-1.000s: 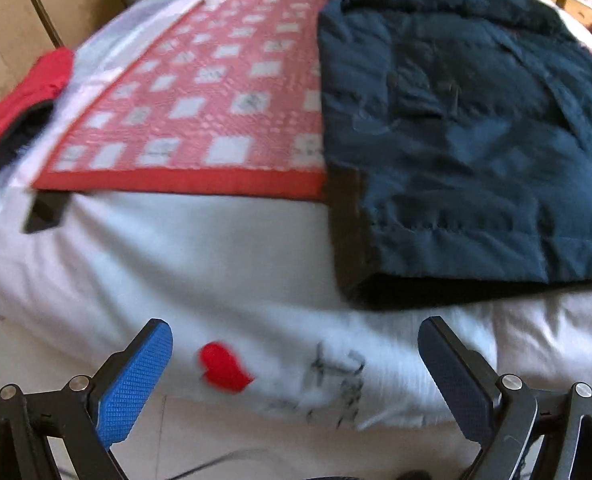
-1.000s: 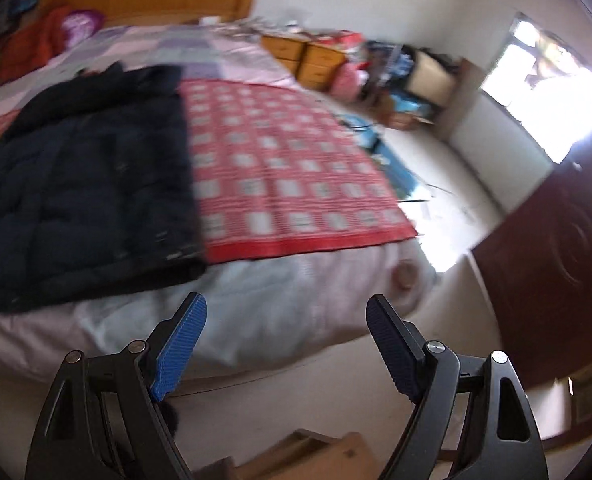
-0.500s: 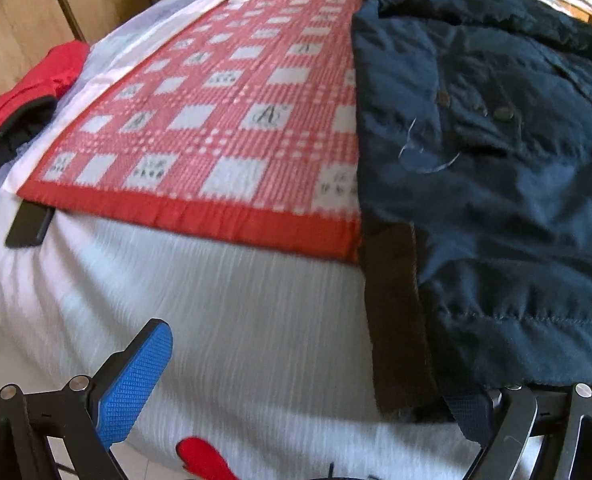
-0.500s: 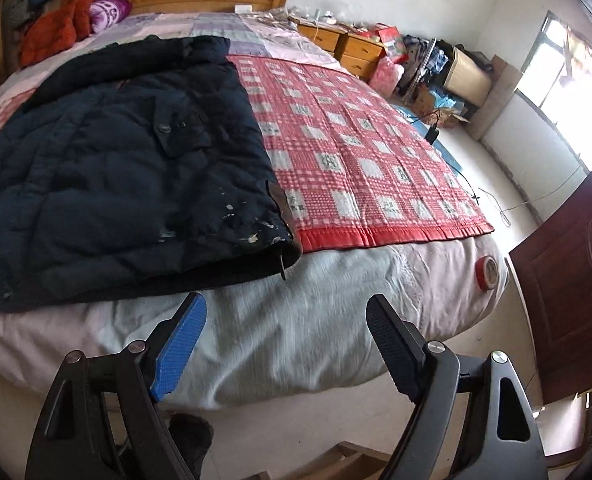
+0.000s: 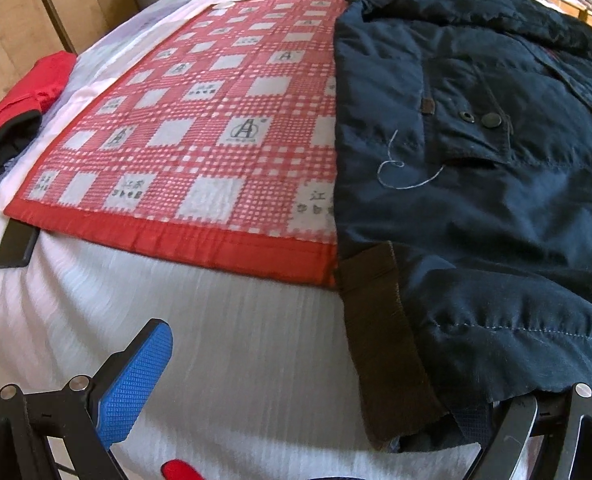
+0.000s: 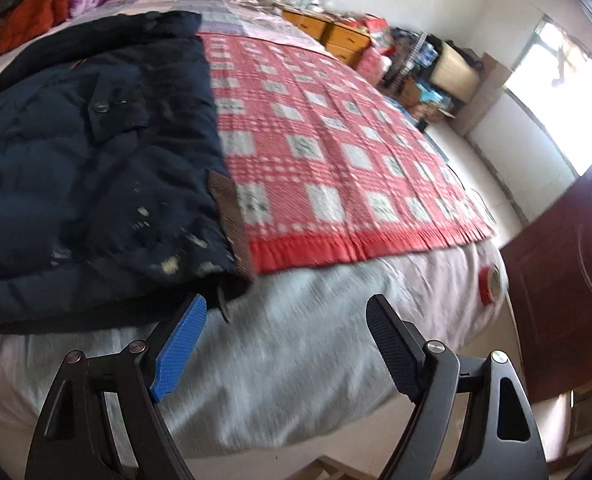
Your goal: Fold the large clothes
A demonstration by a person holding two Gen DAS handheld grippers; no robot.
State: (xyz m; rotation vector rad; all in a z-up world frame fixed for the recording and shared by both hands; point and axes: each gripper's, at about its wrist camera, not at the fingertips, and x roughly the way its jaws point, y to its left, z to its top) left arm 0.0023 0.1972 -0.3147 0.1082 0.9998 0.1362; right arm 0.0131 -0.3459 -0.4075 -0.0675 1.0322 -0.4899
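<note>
1. Both grippers have closed in on the near hem of the navy jacket point(image 5: 476, 200) since a second ago: the left gripper point(image 5: 316, 396) has come forward until its right finger sits under the jacket's near left corner, and the right gripper point(image 6: 283, 344) has dropped from well above the floor side of the bed to just short of the near right corner
2. That jacket lies flat on the bed point(image 5: 235, 340), collar at the far end, hem along the near edge, overlapping the red checked mat point(image 5: 199, 136) on both sides
3. Left tool: jaws spread wide and nothing pinched; the blue left finger point(image 5: 135, 384) rests over bare white sheet while the right finger is mostly hidden beneath the brown ribbed cuff point(image 5: 380, 332)
4. Right tool: released, jaws wide with only sheet between them; its left finger point(image 6: 179, 352) stands just beside the dark hem corner and a small dangling tab
5. To do this step well, slide each lower finger fully under its corner so the jaw takes all layers, cuff included, rather than only the outer shell
6. Bite a little way in from the edge; padded fabric is likely to slip out of a shallow pinch
7. Close both sides on matching spots so the hem lifts level, and avoid catching the mat or sheet underneath
</note>
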